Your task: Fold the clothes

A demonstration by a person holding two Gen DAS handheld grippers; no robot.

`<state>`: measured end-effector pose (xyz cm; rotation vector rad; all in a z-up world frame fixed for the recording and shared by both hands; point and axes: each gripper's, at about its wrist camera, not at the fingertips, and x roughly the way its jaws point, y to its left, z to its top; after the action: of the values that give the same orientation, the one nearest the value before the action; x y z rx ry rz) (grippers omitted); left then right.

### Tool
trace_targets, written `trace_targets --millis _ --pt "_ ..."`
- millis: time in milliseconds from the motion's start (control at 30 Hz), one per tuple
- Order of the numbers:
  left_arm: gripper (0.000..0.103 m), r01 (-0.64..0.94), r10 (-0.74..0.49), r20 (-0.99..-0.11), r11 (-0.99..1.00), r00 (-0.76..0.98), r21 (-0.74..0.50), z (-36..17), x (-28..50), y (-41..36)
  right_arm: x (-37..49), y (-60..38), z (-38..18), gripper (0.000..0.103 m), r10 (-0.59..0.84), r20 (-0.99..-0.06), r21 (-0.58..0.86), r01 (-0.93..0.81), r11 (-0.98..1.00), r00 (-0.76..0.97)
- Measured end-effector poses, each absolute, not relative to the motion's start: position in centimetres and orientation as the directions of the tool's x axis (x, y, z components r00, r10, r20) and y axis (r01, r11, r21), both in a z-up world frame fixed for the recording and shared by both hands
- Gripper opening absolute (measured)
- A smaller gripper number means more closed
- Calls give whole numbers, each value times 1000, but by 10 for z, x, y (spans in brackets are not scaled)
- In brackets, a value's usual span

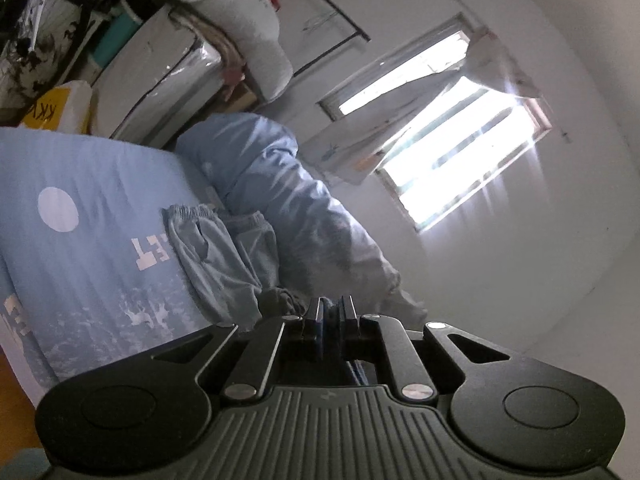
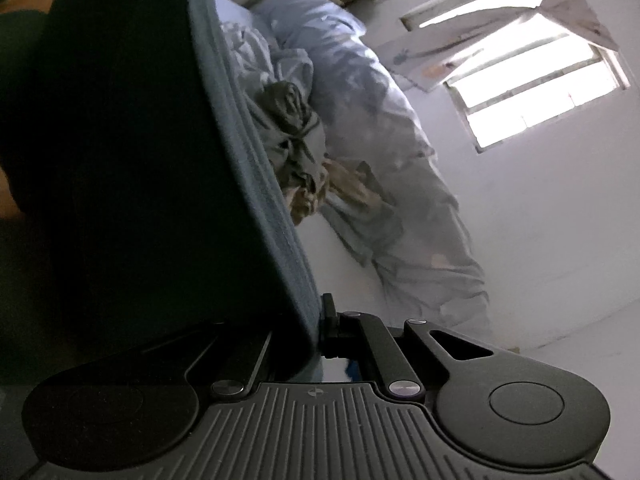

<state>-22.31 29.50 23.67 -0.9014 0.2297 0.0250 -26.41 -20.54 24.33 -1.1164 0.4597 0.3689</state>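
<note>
Dark garment [image 2: 120, 160] fills the left half of the right wrist view, hanging as a sheet, ribbed blue-grey hem running down its right edge to the right gripper [image 2: 326, 320]. Right gripper clamped on that hem; only one finger tip shows beside the cloth, the other is hidden behind it.

Left gripper [image 1: 330, 312]: fingers nearly together, a thin strip of dark blue cloth pinched between them and trailing back under the linkage. Cannot tell from this view whether it is the same garment.

Just beyond the left gripper, blue shorts [image 1: 216, 256] lie crumpled on the bed [image 1: 80, 184], elastic waistband toward the far side. Bed cover light blue with a white circle and white lettering.

Far right on the bed, a bunched pale duvet [image 1: 288, 200] against the wall. In the right wrist view an olive and tan clothes heap [image 2: 298, 132] rests on it.

Bright barred window [image 1: 452, 152] in the white wall. Bags and bundles [image 1: 160, 64] stacked far left.
</note>
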Motion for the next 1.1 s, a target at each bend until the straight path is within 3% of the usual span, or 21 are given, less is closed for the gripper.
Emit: trace_targets --millis 267,633,1100 --pt "11 -116 -58 -196 630 979 -768 254 -260 285 -279 -219 260 3 92 -519 -757 -507 412 850" --pt "11 -159 -27 -218 601 975 -783 266 -290 289 -305 -212 281 3 173 -591 -686 -604 405 788" --pt "11 -344 0 -445 636 895 -691 195 -162 283 -194 -221 204 3 160 -745 -534 -724 438 647"
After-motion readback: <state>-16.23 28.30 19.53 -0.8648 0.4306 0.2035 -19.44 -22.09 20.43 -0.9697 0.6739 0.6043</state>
